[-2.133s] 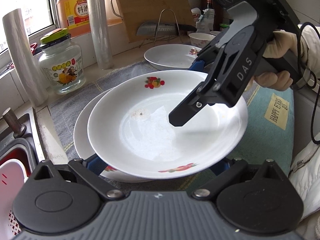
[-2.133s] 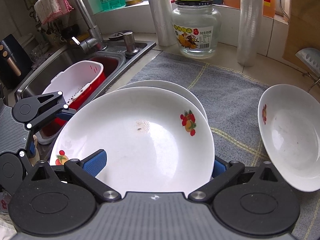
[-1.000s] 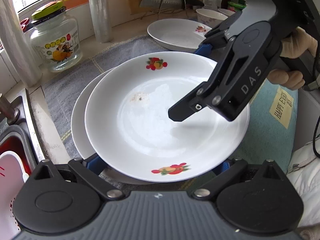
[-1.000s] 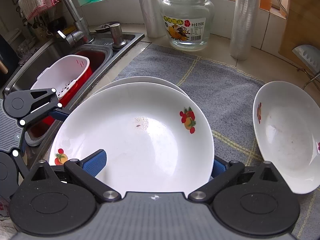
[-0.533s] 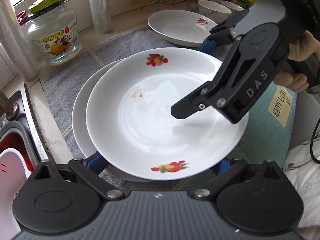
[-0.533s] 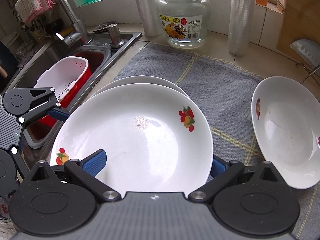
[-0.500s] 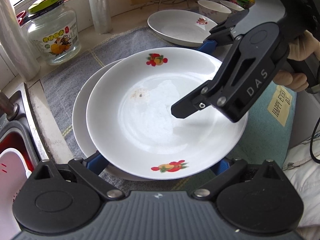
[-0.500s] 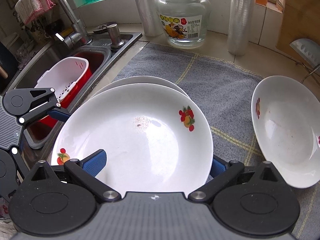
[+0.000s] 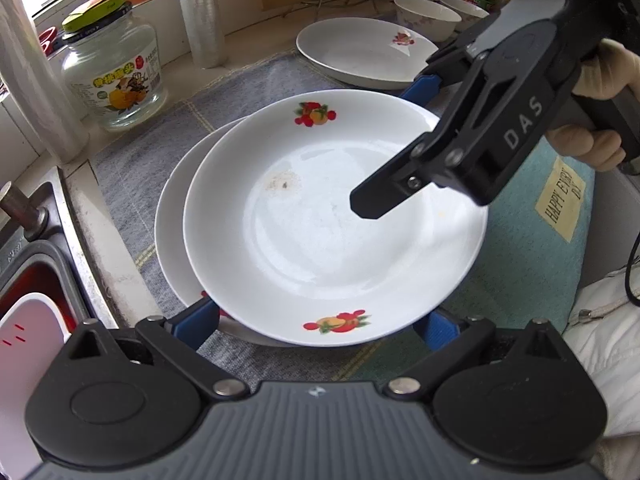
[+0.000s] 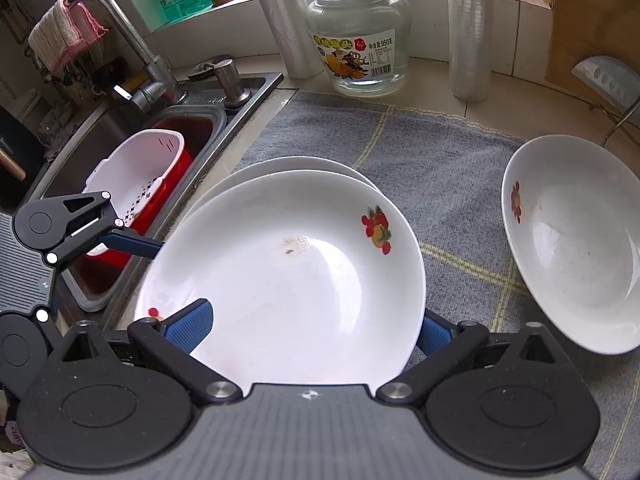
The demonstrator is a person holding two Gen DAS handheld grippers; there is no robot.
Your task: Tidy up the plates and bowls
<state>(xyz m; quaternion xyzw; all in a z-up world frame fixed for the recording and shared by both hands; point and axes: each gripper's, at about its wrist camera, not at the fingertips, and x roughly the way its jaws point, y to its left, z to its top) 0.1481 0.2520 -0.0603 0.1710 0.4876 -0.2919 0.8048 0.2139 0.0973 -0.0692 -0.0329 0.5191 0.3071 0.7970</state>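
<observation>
A white plate with fruit prints (image 9: pixel 320 220) (image 10: pixel 288 280) lies offset over a second white plate (image 9: pixel 172 232) (image 10: pixel 280 166) on a grey mat (image 10: pixel 440 160). My left gripper (image 9: pixel 316 322) is open, its blue fingers spread wide under the top plate's near rim. My right gripper (image 10: pixel 310 328) (image 9: pixel 392 146) is also open at the opposite rim. One of its fingers lies over the plate's inside and the other sits below the rim. I cannot tell whether the top plate rests on the lower plate or on the fingers. A third plate (image 9: pixel 360 52) (image 10: pixel 572 240) lies apart.
Two small bowls (image 9: pixel 426 16) stand behind the third plate. A glass jar (image 9: pixel 112 68) and film rolls (image 9: pixel 200 12) line the window ledge. The sink (image 10: pixel 224 128) holds a white strainer in a red tub (image 10: pixel 136 176). A teal mat (image 9: pixel 540 240) lies toward the person's hand (image 9: pixel 600 80).
Both cameras have shifted a little, now looking down more steeply. The top plate keeps its place between the two grippers, and neither gripper's finger spacing has changed.
</observation>
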